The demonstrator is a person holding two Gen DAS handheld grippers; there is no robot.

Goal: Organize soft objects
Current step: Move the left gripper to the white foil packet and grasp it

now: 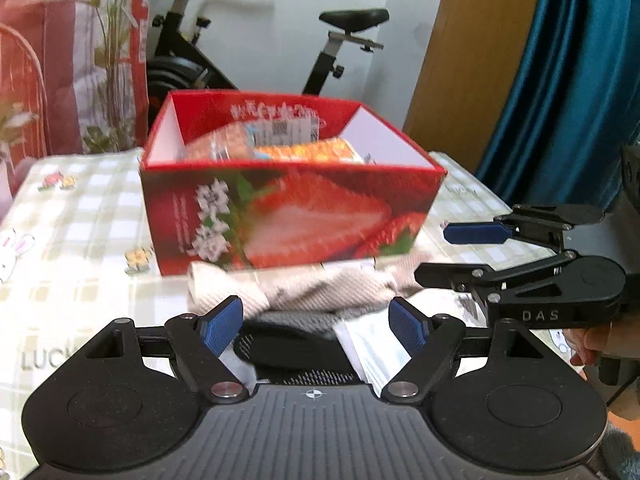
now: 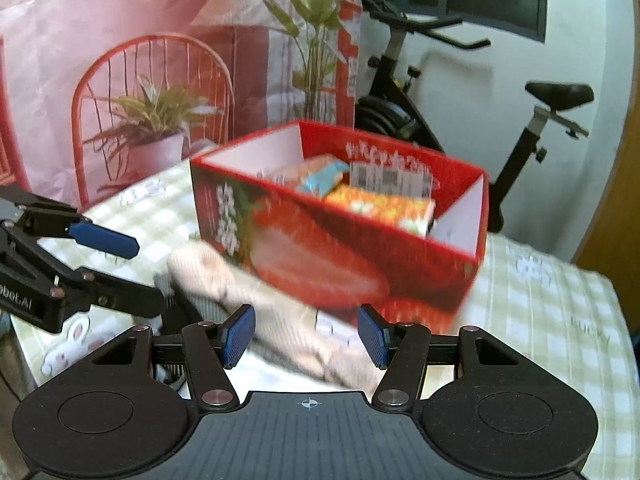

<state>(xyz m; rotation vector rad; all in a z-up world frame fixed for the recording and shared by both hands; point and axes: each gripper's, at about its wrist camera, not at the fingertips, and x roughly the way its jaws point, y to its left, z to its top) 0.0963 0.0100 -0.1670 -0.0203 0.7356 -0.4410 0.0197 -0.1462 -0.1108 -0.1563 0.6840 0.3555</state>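
Note:
A beige knitted cloth (image 1: 304,286) lies crumpled on the checked tablecloth in front of a red strawberry-print box (image 1: 288,216). A black item (image 1: 292,346) and a white packet (image 1: 366,344) lie just below it. My left gripper (image 1: 316,326) is open and empty over these. My right gripper (image 2: 306,336) is open and empty over the beige cloth (image 2: 280,312), near the box (image 2: 344,256). The right gripper also shows at the right of the left wrist view (image 1: 436,254), open. The left gripper shows in the right wrist view (image 2: 148,272), open.
The box holds an orange packet (image 1: 316,150) and a blue-white packet (image 2: 322,176). The table (image 2: 552,320) is covered with a green checked cloth. An exercise bike (image 1: 208,56) stands behind, a pink printed backdrop (image 2: 120,60) to the left, a blue curtain (image 1: 576,80) to the right.

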